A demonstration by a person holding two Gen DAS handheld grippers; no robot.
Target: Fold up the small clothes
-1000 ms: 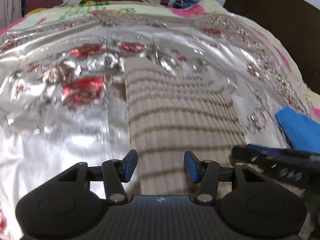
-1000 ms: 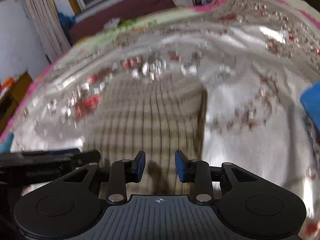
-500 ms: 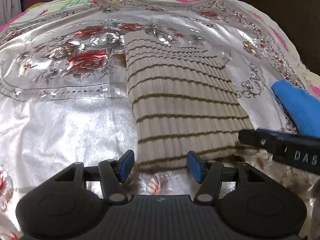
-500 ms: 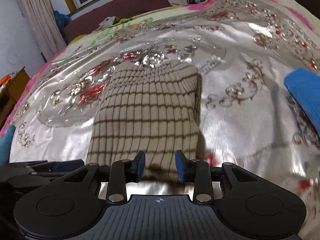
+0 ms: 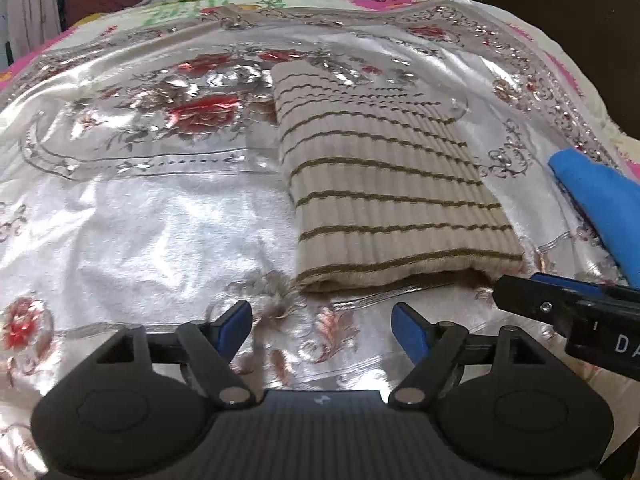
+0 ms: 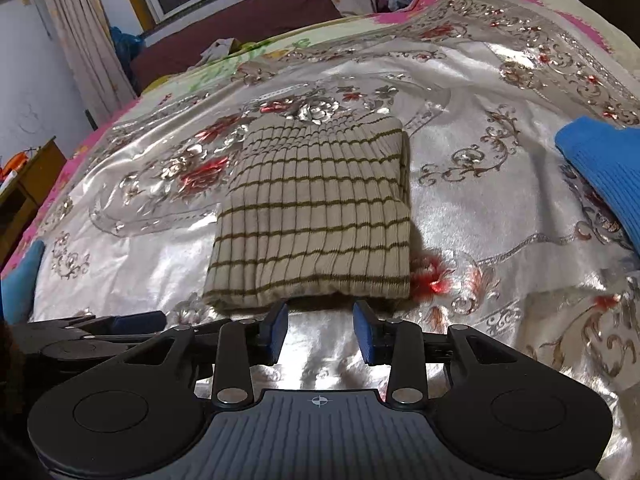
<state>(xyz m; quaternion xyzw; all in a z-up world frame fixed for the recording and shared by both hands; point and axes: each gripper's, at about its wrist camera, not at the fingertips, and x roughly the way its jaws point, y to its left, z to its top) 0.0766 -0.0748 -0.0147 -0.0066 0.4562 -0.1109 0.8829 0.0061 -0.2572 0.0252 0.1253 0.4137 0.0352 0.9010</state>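
A beige knit garment with thin brown stripes (image 5: 384, 184) lies folded into a neat rectangle on the shiny silver flowered bedspread (image 5: 152, 216). It also shows in the right wrist view (image 6: 320, 216). My left gripper (image 5: 322, 330) is open and empty, a little short of the garment's near edge. My right gripper (image 6: 320, 330) is open and empty, just short of the same edge. The right gripper's finger shows in the left wrist view (image 5: 568, 308), at the garment's near right corner.
A blue folded garment (image 5: 600, 200) lies to the right of the striped one, also in the right wrist view (image 6: 604, 168). A blue item (image 6: 20, 280) lies at the bed's left edge. A wooden cabinet (image 6: 24, 192) and curtains stand beyond the bed on the left.
Both grippers have drawn back toward me off the striped garment, which now lies flat and folded in front of them. Both stay open.
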